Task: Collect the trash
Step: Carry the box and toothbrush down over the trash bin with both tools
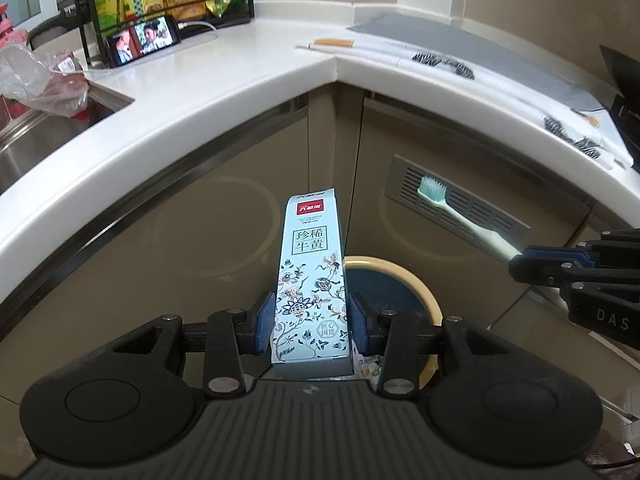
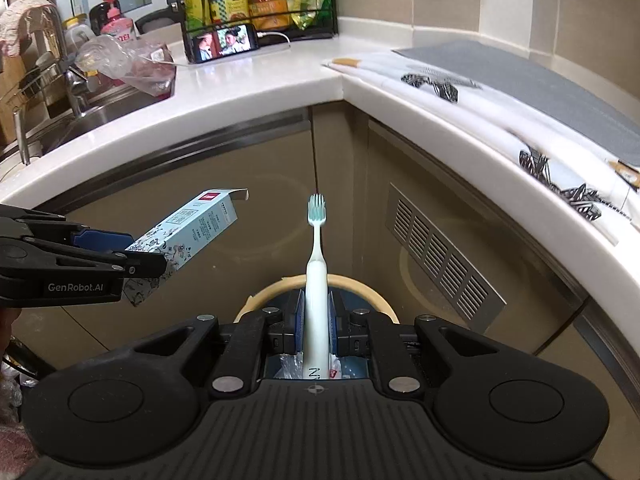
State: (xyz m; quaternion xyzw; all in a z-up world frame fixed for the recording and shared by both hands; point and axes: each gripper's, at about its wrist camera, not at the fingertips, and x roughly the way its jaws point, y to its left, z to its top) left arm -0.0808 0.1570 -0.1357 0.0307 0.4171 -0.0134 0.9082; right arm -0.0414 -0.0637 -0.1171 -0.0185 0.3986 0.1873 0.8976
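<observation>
My left gripper (image 1: pixel 312 324) is shut on a pale blue flowered toothpaste box (image 1: pixel 310 280), which stands up between the blue pads with its open flap at the top. My right gripper (image 2: pixel 316 320) is shut on a white toothbrush (image 2: pixel 316 276) with green bristles pointing away. Both hang in front of the cabinet corner, above a round bin with a cream rim (image 1: pixel 424 292) and a dark liner. In the right wrist view the bin rim (image 2: pixel 360 284) shows behind the fingers, and the left gripper (image 2: pixel 140 264) holds the box (image 2: pixel 192 232) at the left. The toothbrush (image 1: pixel 460 216) also crosses the left wrist view.
A white L-shaped countertop (image 1: pixel 224 76) wraps around above. On it are a phone (image 1: pixel 146 40) playing video, a rack of bottles (image 2: pixel 256 4), a patterned white cloth (image 2: pixel 500 128) and a grey mat (image 2: pixel 540 76). A sink (image 1: pixel 36 132) with a plastic bag (image 1: pixel 36 80) lies left. A vent grille (image 2: pixel 440 260) is in the cabinet.
</observation>
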